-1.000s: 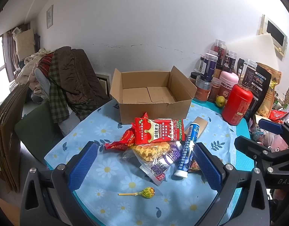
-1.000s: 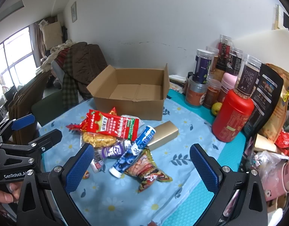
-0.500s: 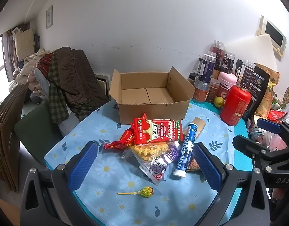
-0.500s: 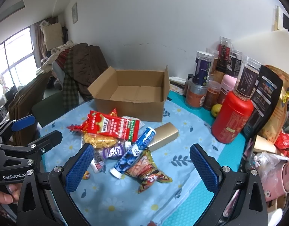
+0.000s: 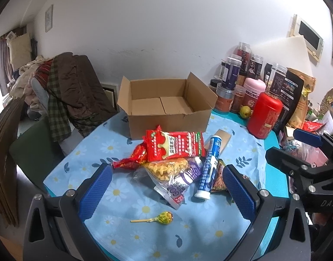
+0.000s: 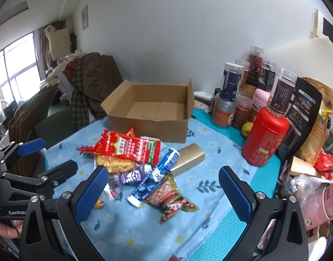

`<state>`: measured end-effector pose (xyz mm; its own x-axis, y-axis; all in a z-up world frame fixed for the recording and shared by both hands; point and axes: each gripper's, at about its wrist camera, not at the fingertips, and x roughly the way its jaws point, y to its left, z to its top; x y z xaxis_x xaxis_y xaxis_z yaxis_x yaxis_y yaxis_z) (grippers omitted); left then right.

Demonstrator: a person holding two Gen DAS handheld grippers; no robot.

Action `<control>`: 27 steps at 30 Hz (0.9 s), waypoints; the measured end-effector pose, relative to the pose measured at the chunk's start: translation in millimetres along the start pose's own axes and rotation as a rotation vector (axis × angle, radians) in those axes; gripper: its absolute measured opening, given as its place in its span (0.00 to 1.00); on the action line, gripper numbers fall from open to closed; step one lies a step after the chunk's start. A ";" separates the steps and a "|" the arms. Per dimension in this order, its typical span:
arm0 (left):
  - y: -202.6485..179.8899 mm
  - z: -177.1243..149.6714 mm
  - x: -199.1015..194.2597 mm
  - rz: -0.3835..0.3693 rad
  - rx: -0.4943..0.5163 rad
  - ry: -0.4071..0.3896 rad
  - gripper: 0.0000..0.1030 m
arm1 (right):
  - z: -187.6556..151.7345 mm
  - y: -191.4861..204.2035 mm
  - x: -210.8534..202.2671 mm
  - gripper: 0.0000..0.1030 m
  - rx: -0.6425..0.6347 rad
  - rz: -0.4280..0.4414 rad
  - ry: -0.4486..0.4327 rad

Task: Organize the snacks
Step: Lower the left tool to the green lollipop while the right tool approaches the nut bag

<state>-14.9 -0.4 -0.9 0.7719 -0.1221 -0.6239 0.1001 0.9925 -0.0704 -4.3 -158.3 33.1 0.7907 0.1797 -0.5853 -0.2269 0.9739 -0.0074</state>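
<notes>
We hold the left gripper (image 5: 166,187) and right gripper (image 6: 164,188) wide apart, empty; snack packets (image 5: 175,149) lie before the cardboard box (image 5: 166,106).

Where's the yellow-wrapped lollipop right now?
In the left wrist view the yellow-wrapped lollipop lies alone on the daisy tablecloth, just in front of the clear purple-printed snack bag.

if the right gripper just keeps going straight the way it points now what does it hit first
Probably the blue tube atop the snack pile, roughly centred between the open right gripper fingers; depth is uncertain, so the peanut packet beside it might come first.
</notes>
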 end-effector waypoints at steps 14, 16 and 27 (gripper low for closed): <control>19.2 -35.7 31.5 -0.043 0.004 0.099 1.00 | -35.7 14.8 33.4 1.00 0.041 0.026 0.058; 22.2 -40.6 36.7 -0.048 0.001 0.115 1.00 | -42.4 16.5 40.7 1.00 0.051 0.029 0.072; 35.6 -74.1 71.8 -0.045 -0.041 0.244 1.00 | -67.3 18.8 69.8 1.00 0.105 0.017 0.128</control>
<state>-2.4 26.7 -105.8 0.5925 -0.1660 -0.7883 0.1019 0.9861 -0.1311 8.4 -136.7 -62.4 0.7069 0.1837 -0.6831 -0.1738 0.9812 0.0839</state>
